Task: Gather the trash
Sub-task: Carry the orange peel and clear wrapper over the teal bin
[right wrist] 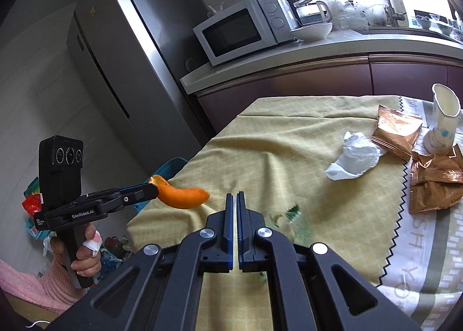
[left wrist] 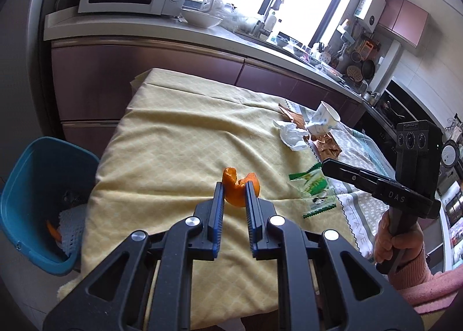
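Blue bin [left wrist: 43, 203] at 9 o'clock, off table edge. L gripper [left wrist: 235, 189] clamped on orange peel [left wrist: 238, 186], lifted above yellow cloth [left wrist: 173, 142]. Green wrapper [left wrist: 314, 190] at 3 o'clock, under R gripper [right wrist: 235, 200], pinched closed, nothing in it. Tissue [left wrist: 290, 135], cup [left wrist: 322, 121] at 1 o'clock.

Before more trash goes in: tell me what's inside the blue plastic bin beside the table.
Inside the blue plastic bin: an orange peel scrap beside a white perforated sheet. The table's yellow cloth and the bin's wall hide the rest.
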